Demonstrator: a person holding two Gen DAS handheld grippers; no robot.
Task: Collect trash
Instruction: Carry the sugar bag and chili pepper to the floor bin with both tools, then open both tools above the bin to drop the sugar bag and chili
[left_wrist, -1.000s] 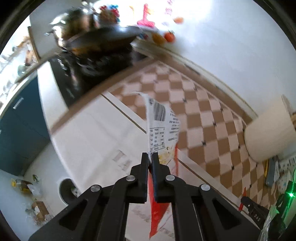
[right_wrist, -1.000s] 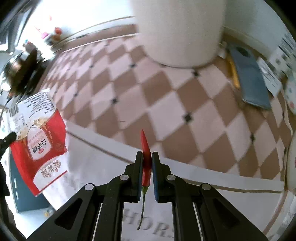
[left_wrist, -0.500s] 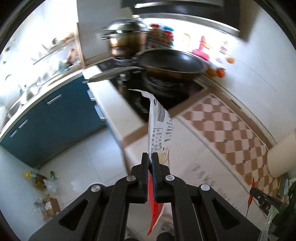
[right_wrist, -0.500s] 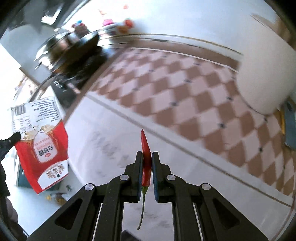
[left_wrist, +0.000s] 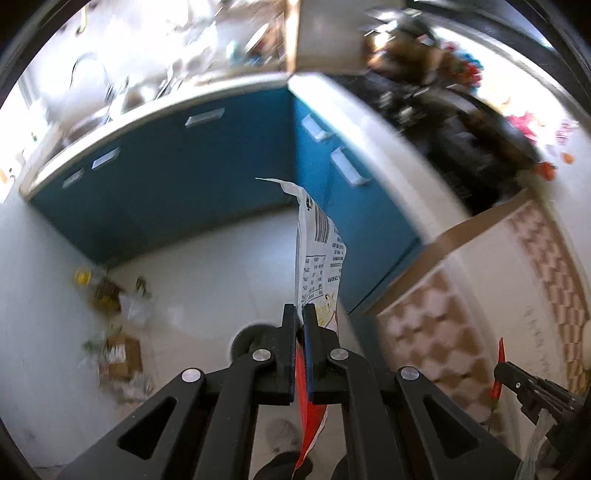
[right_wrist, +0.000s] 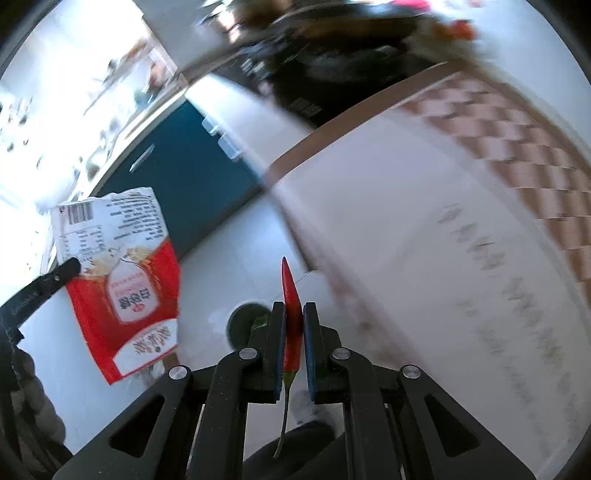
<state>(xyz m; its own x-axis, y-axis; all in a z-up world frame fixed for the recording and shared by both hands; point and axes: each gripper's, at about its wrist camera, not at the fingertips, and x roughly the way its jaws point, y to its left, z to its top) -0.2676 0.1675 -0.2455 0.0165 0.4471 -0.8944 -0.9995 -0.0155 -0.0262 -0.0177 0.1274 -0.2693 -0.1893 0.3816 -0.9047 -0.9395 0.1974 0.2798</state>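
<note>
Below both grippers sits a round dark bin (right_wrist: 245, 325) on the floor — left gripper (left_wrist: 300, 317) jaws pinch a red-and-white printed wrapper (left_wrist: 317, 254), right gripper (right_wrist: 294, 317) jaws clamp an upright red chilli (right_wrist: 291, 302).

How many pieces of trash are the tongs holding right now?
2. A red-and-white packet is pinched in the left tongs, and a red chili is clamped in the right tongs. More litter lies on the floor, blurred.

Wrapper (left_wrist: 317, 258) in left gripper (left_wrist: 299, 314), chili (right_wrist: 291, 295) in right gripper (right_wrist: 294, 314); cabinets (left_wrist: 177, 192) behind.
</note>
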